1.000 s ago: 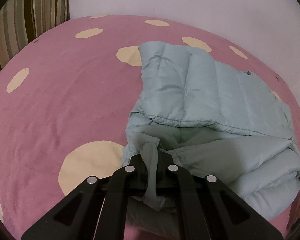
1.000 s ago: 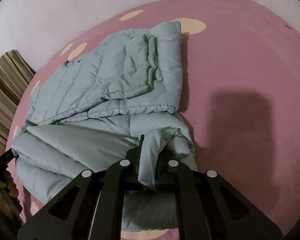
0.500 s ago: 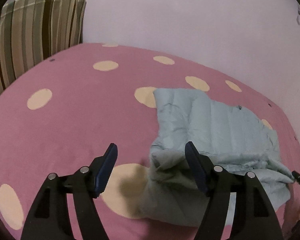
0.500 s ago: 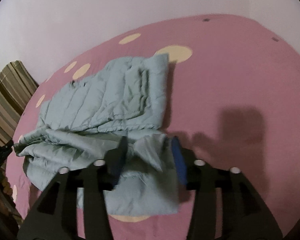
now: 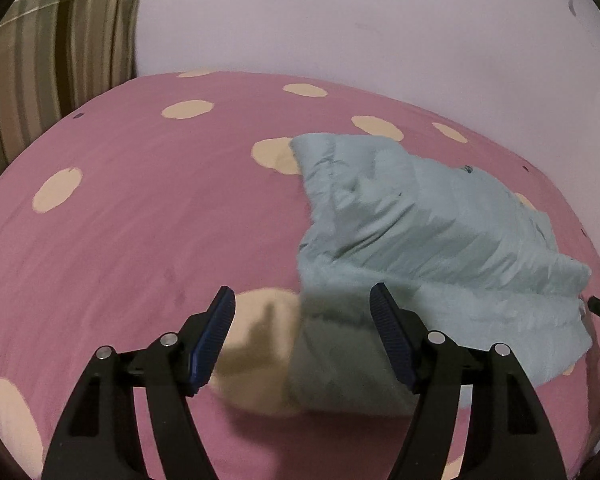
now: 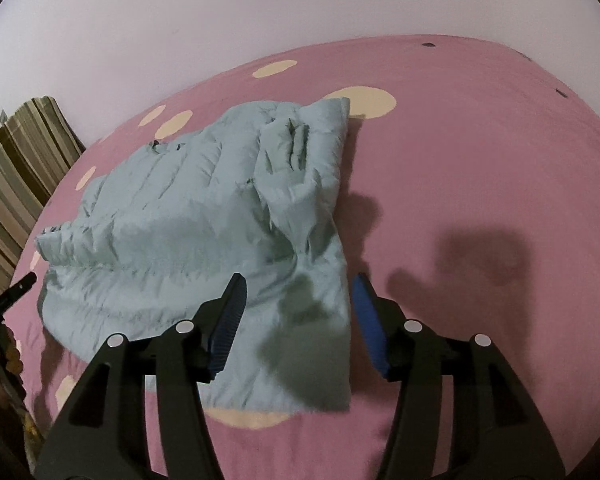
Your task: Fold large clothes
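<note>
A pale blue-green quilted jacket [image 5: 412, 240] lies folded over on a pink bedspread with cream dots. My left gripper [image 5: 302, 300] hangs open above the jacket's near left corner, its blue pads clear of the cloth. In the right wrist view the same jacket [image 6: 204, 232] spreads to the left, with its near right corner below my right gripper [image 6: 298, 286]. The right jaws are opening and stand apart, with the cloth lying under them and not pinched. The tip of the other gripper shows at each view's edge.
The pink bedspread [image 5: 140, 220] reaches to a pale wall behind. A striped cushion [image 5: 52, 52] stands at the far left, seen too as the striped cushion [image 6: 16, 176] in the right wrist view. Gripper shadows fall on the sheet at the right.
Both grippers were shut on jacket corners a second ago. They have let go, opened, and risen back from the jacket, which now lies flat on the bed.
</note>
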A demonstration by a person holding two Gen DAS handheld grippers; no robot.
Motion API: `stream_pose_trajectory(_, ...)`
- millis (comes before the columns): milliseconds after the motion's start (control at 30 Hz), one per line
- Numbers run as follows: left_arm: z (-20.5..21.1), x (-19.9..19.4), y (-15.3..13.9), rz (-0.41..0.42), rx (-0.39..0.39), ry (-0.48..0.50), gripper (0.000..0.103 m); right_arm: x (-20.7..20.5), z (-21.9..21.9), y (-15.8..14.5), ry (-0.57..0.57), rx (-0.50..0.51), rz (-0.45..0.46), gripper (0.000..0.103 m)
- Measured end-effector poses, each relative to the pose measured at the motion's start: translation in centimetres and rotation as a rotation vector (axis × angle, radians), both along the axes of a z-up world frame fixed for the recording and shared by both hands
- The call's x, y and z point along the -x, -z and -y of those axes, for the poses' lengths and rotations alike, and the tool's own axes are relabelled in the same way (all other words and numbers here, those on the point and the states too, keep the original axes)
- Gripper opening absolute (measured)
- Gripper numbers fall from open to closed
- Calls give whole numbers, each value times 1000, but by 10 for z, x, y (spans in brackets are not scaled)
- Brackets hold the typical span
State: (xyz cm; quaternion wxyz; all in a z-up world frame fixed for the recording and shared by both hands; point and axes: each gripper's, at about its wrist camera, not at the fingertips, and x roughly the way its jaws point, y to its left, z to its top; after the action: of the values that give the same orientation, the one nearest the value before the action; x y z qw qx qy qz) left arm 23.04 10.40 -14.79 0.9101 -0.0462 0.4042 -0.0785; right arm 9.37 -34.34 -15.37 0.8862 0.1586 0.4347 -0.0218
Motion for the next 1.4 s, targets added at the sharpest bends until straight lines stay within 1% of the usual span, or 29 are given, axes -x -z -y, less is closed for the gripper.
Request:
stream_pose_trajectory(133, 9, -22, 5, -14, -16, 30, 69, -24, 0, 6, -14, 19, -5, 55)
stream_pose_trajectory(267, 18, -45, 17, -54, -20, 84, 69, -42, -1, 13, -27, 29, -10, 55)
stream_pose_trajectory(333, 22, -51, 23, -74, -21, 110, 53, -50, -1, 18, -36, 26, -26, 55)
stream_pose_trajectory(367, 25, -54, 28, -92, -23, 131, 37, -52, -1, 21, -39, 27, -32, 46)
stream_pose_trajectory(400, 28, -55, 31, -97, -32, 140, 25, -55, -2, 24, -49, 24, -41, 26)
stream_pose_trajectory(433, 30, -54, 32, -93, -42, 148, 19, -57, -3, 27, -58, 23, -52, 18)
stream_pose_trajectory(467, 33, -53, 32, -83, -53, 160, 10, -58, -5, 29, -66, 28, -60, 11)
stream_pose_trajectory(500, 36, -49, 30, -65, -70, 167, 6, -57, -6, 30, -70, 33, -57, 7)
stream_pose_trajectory(600, 44, -37, 21, -12, -126, 163, 5, -49, -10, 24, -73, 62, -27, 4)
stream_pose_trajectory(667, 44, -31, 13, 15, -134, 150, 4, -39, -10, 16, -61, 68, 3, 3)
stream_pose_trajectory(800, 42, -17, -16, 92, -143, 124, 4, -23, -10, -11, -45, 69, 84, 3)
stream_pose_trajectory(867, 45, -15, -33, 136, -166, 110, 4, -23, -10, -25, -40, 78, 120, 3)
stream_pose_trajectory(933, 48, -19, -46, 165, -171, 97, 4, -26, -9, -40, -32, 86, 155, 3)
stream_pose_trajectory(1033, 53, -39, -68, 200, -176, 68, 4, -44, -8, -58, -24, 112, 195, 3)
stream_pose_trajectory(1100, 58, -54, -77, 210, -184, 53, 3, -64, -7, -70, -17, 131, 218, 3)
stream_pose_trajectory(1200, 69, -86, -89, 225, -217, 30, 3, -93, -3, -80, -9, 148, 232, 2)
stream_pose_trajectory(1300, 77, -122, -92, 214, -238, 3, 3, -129, 1, -85, 3, 166, 237, 2)
stream_pose_trajectory(1400, 85, -157, -81, 186, -272, -22, 3, -171, 5, -78, 13, 163, 217, 2)
